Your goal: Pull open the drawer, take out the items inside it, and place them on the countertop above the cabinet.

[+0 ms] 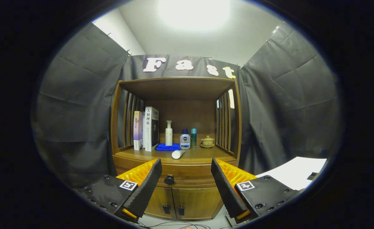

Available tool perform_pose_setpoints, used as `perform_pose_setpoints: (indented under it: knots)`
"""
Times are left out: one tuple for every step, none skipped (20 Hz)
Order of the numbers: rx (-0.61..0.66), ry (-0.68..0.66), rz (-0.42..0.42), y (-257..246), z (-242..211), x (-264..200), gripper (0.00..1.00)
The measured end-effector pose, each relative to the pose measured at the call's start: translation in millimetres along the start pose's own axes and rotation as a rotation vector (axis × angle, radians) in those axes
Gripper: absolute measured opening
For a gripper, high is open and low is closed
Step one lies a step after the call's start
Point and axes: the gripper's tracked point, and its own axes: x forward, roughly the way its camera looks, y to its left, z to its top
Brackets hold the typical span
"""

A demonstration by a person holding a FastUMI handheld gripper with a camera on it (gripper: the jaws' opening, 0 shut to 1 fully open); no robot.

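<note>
Drawer (171, 175): shut, flush under the countertop (202, 155), knob (169, 180) facing you.
Gripper (186, 171): fingers spread wide, holding nothing, framing the knob for a pull.
Countertop: a white tube (178, 154) lies there.

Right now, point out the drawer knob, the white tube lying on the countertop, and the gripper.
drawer knob (169, 179), gripper view, its round face.
white tube (178, 154), gripper view, mid-body.
gripper (187, 184), gripper view, the open gap midway between its fingertips.

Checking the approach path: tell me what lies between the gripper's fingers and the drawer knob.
In the gripper view the open gripper faces the drawer knob, which shows in the gap near one finger. Nothing lies between; the stretch is bare.
</note>
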Motion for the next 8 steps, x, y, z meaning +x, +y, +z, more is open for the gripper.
perform_pose_setpoints:
  knots:
    - [0.009, -0.001, -0.005, -1.9, 0.4, 1.2, 0.97]
    - [0.025, 0.005, -0.003, -1.6, -1.2, 2.6, 0.97]
    - [0.042, 0.008, 0.007, 1.1, -2.9, 3.6, 0.97]
    - [0.052, 0.011, 0.010, 0.4, -2.4, 4.0, 0.97]
    - [0.055, 0.009, 0.008, -1.3, -1.9, 4.4, 0.97]
    - [0.056, 0.007, 0.003, -3.9, -0.8, 4.5, 0.97]
    - [0.057, 0.003, 0.001, -5.3, 0.1, 4.2, 0.97]
    - [0.060, -0.001, 0.000, -5.7, 2.1, 2.7, 0.97]
